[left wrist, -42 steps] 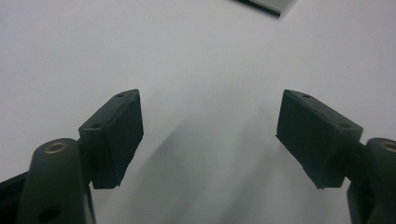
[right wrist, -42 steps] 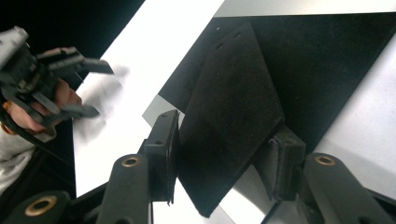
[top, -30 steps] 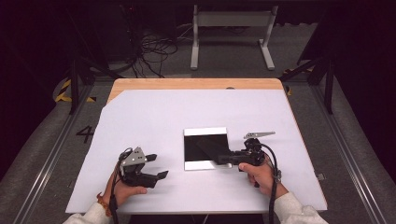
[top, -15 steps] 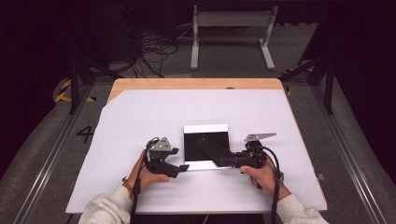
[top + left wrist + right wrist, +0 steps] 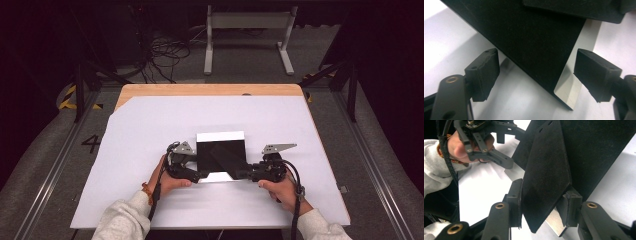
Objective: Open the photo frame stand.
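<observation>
A black sheet [image 5: 220,156] lies near the desk's [image 5: 150,125] front edge, mid-fold. The right gripper [image 5: 541,202] has been closing and seems to pinch the lifted corner flap; the left gripper [image 5: 536,75] straddles the other near corner, jaws wide. Next, it must clamp there.

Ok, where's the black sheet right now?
In the high view the black sheet lies mid-table on the white table cover, between the left gripper and right gripper.
</observation>
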Demonstrator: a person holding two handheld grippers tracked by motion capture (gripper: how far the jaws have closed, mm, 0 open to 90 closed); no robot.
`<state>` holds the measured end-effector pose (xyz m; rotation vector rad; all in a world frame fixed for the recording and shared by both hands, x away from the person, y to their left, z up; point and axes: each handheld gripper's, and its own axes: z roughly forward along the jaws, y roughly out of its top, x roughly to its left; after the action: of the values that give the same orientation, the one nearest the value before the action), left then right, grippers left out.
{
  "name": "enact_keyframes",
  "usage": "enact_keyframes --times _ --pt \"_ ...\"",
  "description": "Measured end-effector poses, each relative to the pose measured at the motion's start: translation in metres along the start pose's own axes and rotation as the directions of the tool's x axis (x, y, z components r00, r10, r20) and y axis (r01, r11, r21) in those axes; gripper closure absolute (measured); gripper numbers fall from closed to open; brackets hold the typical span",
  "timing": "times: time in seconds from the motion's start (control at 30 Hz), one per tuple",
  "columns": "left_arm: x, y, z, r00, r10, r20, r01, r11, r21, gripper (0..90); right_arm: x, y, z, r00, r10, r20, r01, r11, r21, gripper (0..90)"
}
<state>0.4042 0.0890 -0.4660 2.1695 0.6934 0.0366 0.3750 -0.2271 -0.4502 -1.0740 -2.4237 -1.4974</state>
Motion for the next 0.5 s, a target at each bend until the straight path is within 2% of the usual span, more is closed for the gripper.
enact_keyframes --times 0.1,0.17,0.23,0.43,0.5 --pt "-0.0014 0.0029 0.0028 0.9998 0.006 0.017 -0.006 0.9999 -0.01 23.9 0.0029 0.0015 -0.0016 0.9999 -0.016 0.0 0.016 1.0 0.002 60.7" --pt "-0.0017 0.0036 0.0032 0.9998 0.01 0.015 -0.01 0.9999 -0.008 24.1 0.0039 0.0017 -0.0019 0.9997 -0.024 0.002 0.024 1.0 0.001 60.7" --pt "-0.0003 0.0035 0.0024 0.9997 0.003 0.025 -0.003 0.9998 -0.021 25.8 0.005 0.0014 -0.0021 0.9995 -0.031 0.011 0.031 1.0 0.006 60.8" --pt "0.0018 0.0041 -0.0019 0.9998 0.013 0.017 -0.012 0.9992 -0.038 33.9 0.0026 -0.0001 -0.0014 0.9995 -0.027 0.015 0.027 1.0 0.014 60.8" --pt "0.0017 0.0055 -0.0057 0.9996 0.026 0.01 -0.026 0.9985 -0.049 37.9 0.0044 0.0016 -0.0022 0.9987 -0.042 0.029 0.041 0.999 0.023 60.8"
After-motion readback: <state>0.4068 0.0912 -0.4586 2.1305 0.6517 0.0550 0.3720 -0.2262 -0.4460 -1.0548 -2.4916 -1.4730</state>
